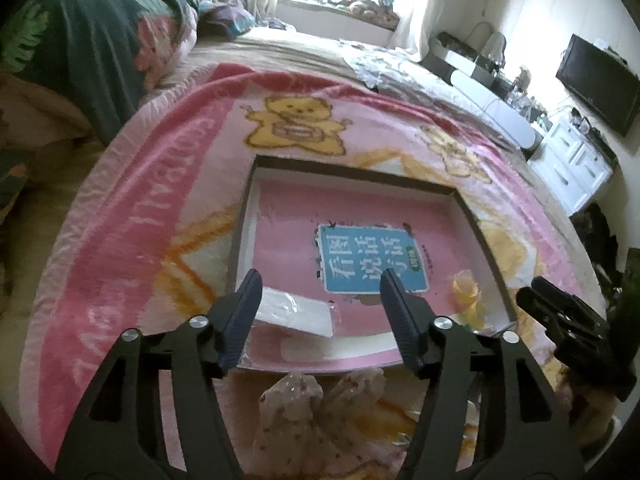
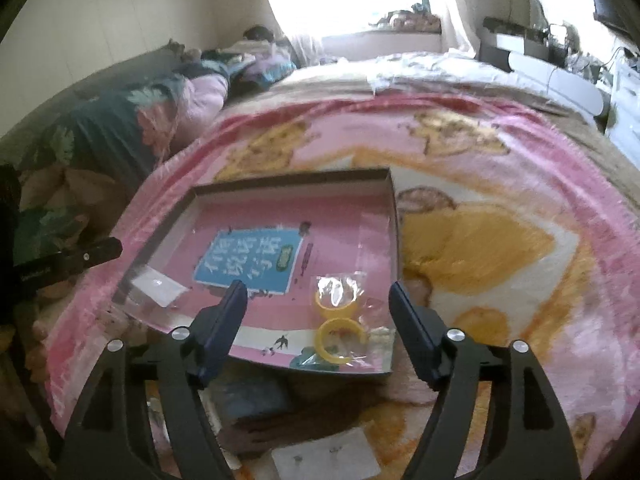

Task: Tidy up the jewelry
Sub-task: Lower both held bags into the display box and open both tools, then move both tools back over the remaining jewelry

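Observation:
A shallow dark-rimmed tray (image 1: 352, 172) lies on the bed, its floor a pink cover with a blue label. My left gripper (image 1: 321, 280) is open over the tray's near edge, above a clear bag with a white card (image 1: 296, 312); nothing is gripped. A yellow piece in a clear bag (image 1: 466, 296) sits at the tray's right. In the right wrist view my right gripper (image 2: 318, 289) is open over the tray (image 2: 288, 180), with two bagged yellow rings (image 2: 336, 300) (image 2: 340, 340) lying between its fingers, apart from the pads. The carded bag (image 2: 158, 290) lies at the left.
A pink bear blanket (image 1: 160, 200) covers the bed. A floral fabric bundle (image 1: 304, 408) lies before the tray. A white earring card (image 2: 326, 460) and a dark blue item (image 2: 256, 400) lie near the tray's front. Quilts (image 1: 100, 60) are piled at the left, a white dresser (image 1: 576, 168) at the right.

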